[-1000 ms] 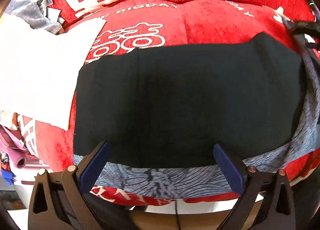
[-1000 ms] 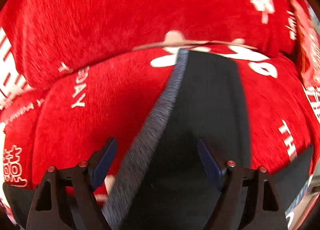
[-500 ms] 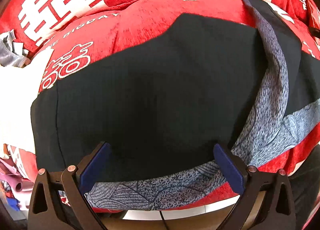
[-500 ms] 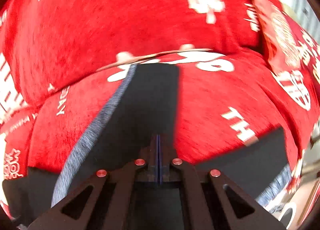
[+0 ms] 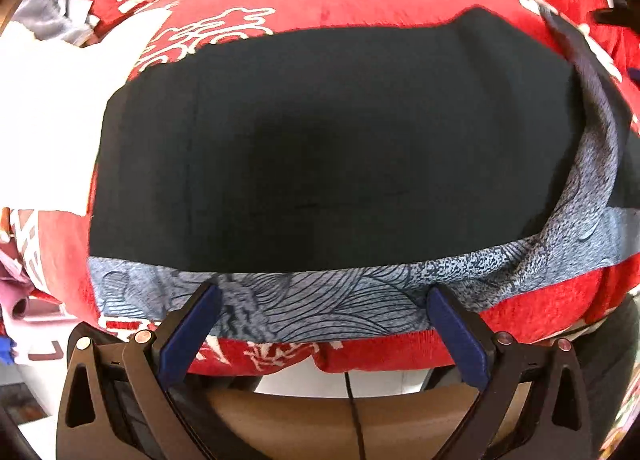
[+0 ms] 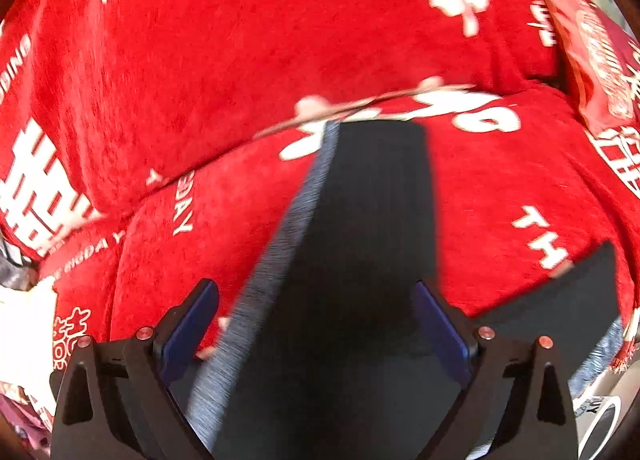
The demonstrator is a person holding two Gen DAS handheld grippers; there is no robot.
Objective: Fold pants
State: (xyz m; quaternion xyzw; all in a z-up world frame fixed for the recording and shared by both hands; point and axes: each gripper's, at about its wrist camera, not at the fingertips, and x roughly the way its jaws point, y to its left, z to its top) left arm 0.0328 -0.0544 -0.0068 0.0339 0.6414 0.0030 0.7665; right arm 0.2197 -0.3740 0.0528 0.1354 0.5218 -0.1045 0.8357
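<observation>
- One fold seems done: we see pants point(image 5: 320, 164) doubled flat on the red cushion point(image 5: 360, 32), patterned band at 6 o'clock.
- Left claw point(image 5: 320, 324) spread, empty; right claw point(image 6: 316, 324) opening over a loose strip, gripping nothing.
- Further folds remain.

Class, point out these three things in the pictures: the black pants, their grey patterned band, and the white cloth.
black pants point(image 5: 320, 148), left wrist view, middle of the flat black panel
grey patterned band point(image 5: 320, 300), left wrist view, near edge between the fingers
white cloth point(image 5: 52, 120), left wrist view, its flat middle
</observation>
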